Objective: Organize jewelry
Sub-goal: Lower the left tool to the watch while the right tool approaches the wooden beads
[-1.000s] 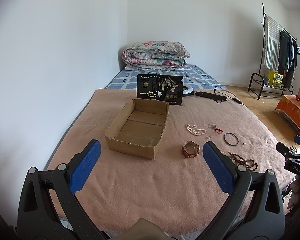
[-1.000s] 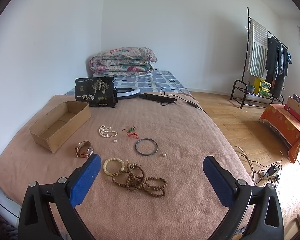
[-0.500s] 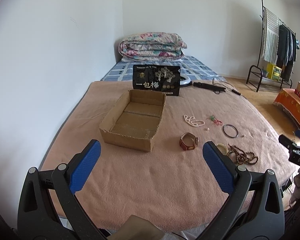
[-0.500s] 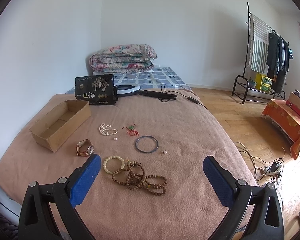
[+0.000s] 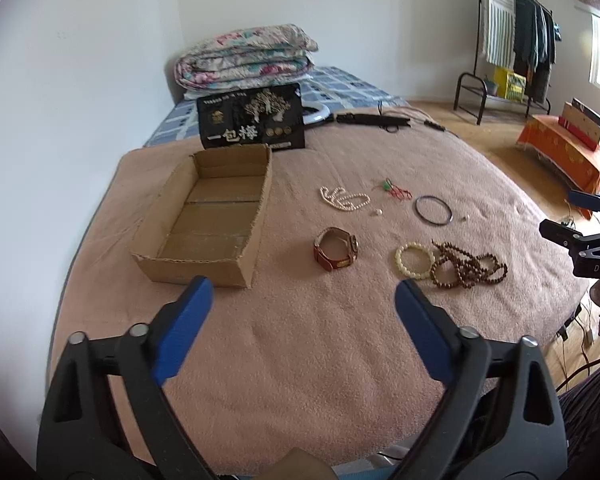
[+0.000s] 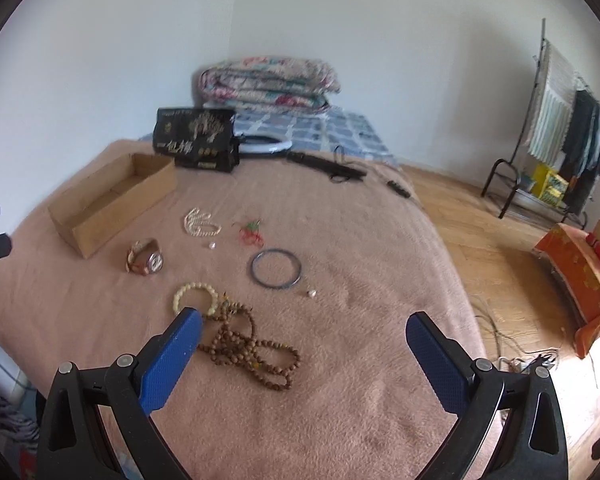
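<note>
Both grippers have closed in on the bed (image 5: 300, 340) over the last second; the jewelry sits larger and lower in both wrist views than before, so this reads as approach phase, with nothing picked yet.

Left gripper (image 5: 304, 296): jaws have just been closing a bit from full spread, nothing between them, just blanket. Still wide apart, empty. It's lined up roughly on the gap between the cardboard box (image 5: 208, 216) and the wristwatch (image 5: 336, 249), so the watch looks like the likely first target.

Right gripper (image 6: 304, 330): jaws wide apart, nothing gripped. Its left pad now overlaps the edge of the cream bead bracelet (image 6: 196, 300) in the picture, and the brown bead strand (image 6: 256, 354) lies in the gap between the pads. Can't tell if it's touching the bed yet; looks above it.

Where the task's things are, none moved since a second ago:
- box empty, at the left of the bed in front of the black printed bag (image 5: 252, 122)
- watch just right of the box
- pearl necklace (image 5: 344, 199) and red-green cord charm (image 5: 396, 190) further back
- dark bangle (image 5: 434, 210) right of those, a loose pearl on each side of it
- cream bracelet touching the brown strand, nearest the front edge

Judgement: zero progress on sorting, all pieces still on the blanket. The brown strand is tangled and butts against the cream bracelet, so a pinch there may drag both.
</note>
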Demonstrator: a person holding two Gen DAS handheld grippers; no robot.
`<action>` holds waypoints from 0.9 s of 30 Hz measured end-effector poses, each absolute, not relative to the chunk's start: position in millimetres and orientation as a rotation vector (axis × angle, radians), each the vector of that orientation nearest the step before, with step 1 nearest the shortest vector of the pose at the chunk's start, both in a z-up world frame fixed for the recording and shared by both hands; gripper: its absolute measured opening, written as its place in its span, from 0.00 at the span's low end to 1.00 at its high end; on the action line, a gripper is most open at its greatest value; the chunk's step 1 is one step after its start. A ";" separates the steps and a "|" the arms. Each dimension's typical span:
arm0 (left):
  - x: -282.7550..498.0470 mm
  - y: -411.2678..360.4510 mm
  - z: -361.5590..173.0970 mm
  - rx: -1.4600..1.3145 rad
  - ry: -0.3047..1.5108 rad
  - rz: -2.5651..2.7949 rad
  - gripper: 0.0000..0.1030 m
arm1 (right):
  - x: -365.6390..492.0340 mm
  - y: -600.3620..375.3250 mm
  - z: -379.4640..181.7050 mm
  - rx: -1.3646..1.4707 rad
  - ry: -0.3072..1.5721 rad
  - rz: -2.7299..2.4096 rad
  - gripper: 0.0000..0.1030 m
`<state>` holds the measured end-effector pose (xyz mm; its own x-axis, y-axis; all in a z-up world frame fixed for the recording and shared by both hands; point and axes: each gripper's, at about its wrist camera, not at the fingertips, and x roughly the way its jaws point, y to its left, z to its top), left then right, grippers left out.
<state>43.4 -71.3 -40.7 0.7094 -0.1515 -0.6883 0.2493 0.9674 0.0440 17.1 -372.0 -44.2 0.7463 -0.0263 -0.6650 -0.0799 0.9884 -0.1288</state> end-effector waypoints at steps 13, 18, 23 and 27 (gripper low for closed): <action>91.1 -99.9 -71.8 0.127 0.873 -0.330 0.71 | 58.9 -354.8 -107.4 -0.076 0.981 0.214 1.00; 112.7 -111.9 -86.6 0.129 0.922 -0.364 0.62 | 71.3 -348.5 -118.2 -0.058 1.005 0.242 1.00; 128.8 -122.5 -103.3 0.128 0.976 -0.396 0.53 | 84.0 -342.7 -136.8 -0.090 1.054 0.269 0.99; 139.7 -128.2 -110.1 0.111 1.003 -0.409 0.47 | 92.3 -337.4 -150.6 -0.134 1.071 0.251 0.98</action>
